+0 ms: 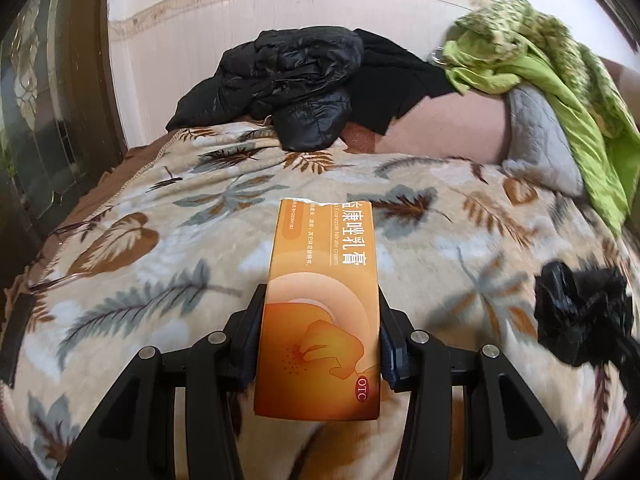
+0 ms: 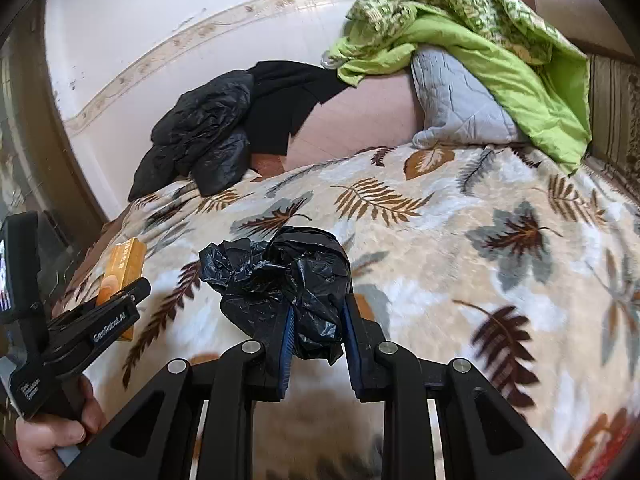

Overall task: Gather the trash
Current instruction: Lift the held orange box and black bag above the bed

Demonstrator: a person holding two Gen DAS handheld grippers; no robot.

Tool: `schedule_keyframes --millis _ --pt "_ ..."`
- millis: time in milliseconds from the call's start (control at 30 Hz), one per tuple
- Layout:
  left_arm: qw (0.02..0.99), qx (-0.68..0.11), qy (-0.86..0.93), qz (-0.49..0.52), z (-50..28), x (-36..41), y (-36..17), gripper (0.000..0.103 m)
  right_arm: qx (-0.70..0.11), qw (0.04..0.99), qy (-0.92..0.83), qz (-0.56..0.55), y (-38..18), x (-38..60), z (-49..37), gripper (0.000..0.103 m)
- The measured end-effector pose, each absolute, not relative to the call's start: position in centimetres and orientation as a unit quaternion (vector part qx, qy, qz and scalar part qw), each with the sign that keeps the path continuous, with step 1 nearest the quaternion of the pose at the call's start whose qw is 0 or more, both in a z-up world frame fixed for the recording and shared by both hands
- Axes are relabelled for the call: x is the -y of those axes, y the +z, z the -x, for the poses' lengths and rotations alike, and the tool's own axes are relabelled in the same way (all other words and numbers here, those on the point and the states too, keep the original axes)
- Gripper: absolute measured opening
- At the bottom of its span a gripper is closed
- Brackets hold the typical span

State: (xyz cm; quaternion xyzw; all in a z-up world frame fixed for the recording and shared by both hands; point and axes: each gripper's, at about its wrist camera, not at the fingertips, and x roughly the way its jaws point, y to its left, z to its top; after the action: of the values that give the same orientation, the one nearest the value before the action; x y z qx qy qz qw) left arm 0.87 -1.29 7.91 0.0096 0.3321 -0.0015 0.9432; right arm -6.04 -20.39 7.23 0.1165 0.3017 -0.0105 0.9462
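So the whole scene sits on a big fleecy cream blanket printed with brown and grey leaves (image 1: 168,216), spread over a bed that runs up to a white wall with a patterned border strip (image 1: 224,12). At the far right there's a heap of lime-green quilted bedding (image 2: 500,60) draped over a grey quilted pillow (image 2: 452,96), and to its left at the far edge, a shiny black puffer jacket (image 1: 292,80) bunched up on some flat black cloth (image 1: 392,80). Nearer in, the left gripper (image 1: 320,320) is pinching a long orange cardboard medicine box with an OTC mark (image 1: 320,304) by its two long sides, box pointing away over the blanket. Off to its right, the right gripper (image 2: 316,320) has its blue-padded jaws pressed into a crumpled black plastic bag (image 2: 288,276), held just above the blanket.
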Motion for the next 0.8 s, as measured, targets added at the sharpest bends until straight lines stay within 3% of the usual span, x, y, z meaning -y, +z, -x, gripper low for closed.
schedule_keyframes --millis 800 --pt "0.947 -0.313 -0.015 -0.073 10.7 2.1 8.3 0.046 -0.295 0.946 0.015 -0.134 7.6 21.3 15.1 0.024"
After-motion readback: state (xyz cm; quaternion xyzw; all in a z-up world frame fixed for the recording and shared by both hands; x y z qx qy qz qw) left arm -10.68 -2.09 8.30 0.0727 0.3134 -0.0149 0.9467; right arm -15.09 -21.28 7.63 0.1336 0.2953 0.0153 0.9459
